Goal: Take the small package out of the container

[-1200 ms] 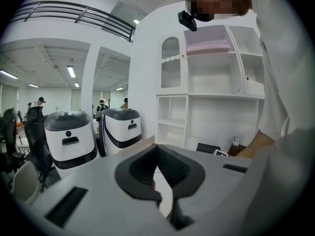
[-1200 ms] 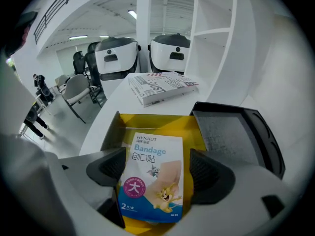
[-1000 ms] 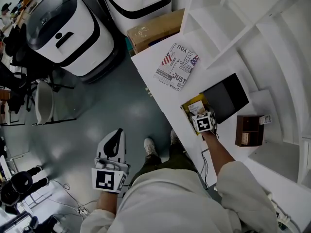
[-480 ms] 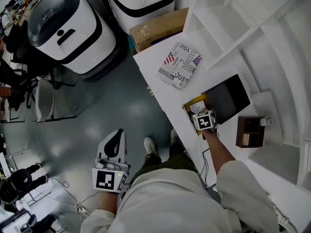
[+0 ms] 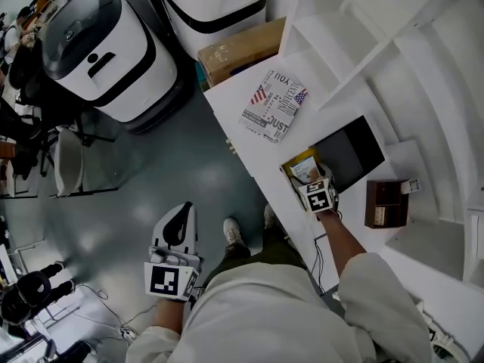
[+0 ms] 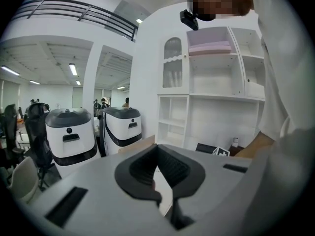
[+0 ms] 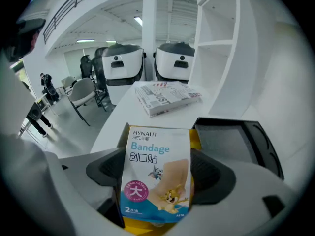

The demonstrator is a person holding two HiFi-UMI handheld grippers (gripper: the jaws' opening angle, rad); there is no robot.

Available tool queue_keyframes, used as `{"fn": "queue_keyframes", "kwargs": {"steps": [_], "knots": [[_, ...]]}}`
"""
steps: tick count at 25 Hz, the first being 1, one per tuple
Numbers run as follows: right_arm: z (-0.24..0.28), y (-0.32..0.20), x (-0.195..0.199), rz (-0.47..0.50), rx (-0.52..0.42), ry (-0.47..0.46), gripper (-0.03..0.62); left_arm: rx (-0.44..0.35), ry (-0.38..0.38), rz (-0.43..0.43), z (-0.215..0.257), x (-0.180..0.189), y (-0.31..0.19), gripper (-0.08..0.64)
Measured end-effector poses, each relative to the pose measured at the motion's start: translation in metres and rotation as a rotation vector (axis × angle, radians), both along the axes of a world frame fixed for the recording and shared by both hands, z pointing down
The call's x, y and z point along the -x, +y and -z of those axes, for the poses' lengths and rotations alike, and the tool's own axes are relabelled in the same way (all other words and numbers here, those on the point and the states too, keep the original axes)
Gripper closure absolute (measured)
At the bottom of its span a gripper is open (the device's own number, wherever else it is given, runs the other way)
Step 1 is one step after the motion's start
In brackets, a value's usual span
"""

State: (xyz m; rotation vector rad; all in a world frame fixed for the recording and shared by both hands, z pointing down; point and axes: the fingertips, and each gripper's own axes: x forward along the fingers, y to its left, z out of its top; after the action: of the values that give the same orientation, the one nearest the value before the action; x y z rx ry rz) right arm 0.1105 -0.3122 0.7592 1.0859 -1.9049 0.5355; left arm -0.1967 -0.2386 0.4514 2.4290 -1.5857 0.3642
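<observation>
Flat white-and-blue bandage packet [image 7: 156, 151] looks light and floppy; my right claw [image 7: 157, 175] pinches its lower sides at the yellow cardboard container [image 7: 147, 226].

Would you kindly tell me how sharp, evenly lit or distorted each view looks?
Head view: evenly lit, sharp, white shelves bowed by the wide lens. Left gripper view: heavy fisheye, dark corners, the left gripper soft up close. Right gripper view: same fisheye, yet the bandage package print reads crisply.
</observation>
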Motion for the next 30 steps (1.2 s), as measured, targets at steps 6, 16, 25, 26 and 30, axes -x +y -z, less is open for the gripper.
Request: {"fn": "queue_keyframes", "kwargs": {"steps": [6,16,25,26,30], "knots": [[0.058,-0.005,0.003,-0.008,-0.182,-0.078,0.173,-0.022,0.007,-0.030,0.008,-0.010,0.003,0.552],[0.211,-0.010,-0.002,-0.075,-0.562,-0.218,0.173,-0.065,0.011,-0.085,0.024,-0.026,0.007,0.552],[0.317,0.007,-0.009,-0.112,-0.817,-0.294,0.173,-0.098,0.015,-0.123,0.037,-0.037,0.007,0.552],[0.326,0.009,-0.009,-0.117,-0.837,-0.302,0.173,-0.103,0.016,-0.128,0.038,-0.038,0.006,0.552],[0.353,0.021,-0.010,-0.133,-0.897,-0.331,0.173,-0.122,0.022,-0.144,0.044,-0.043,0.000,0.552]]}}
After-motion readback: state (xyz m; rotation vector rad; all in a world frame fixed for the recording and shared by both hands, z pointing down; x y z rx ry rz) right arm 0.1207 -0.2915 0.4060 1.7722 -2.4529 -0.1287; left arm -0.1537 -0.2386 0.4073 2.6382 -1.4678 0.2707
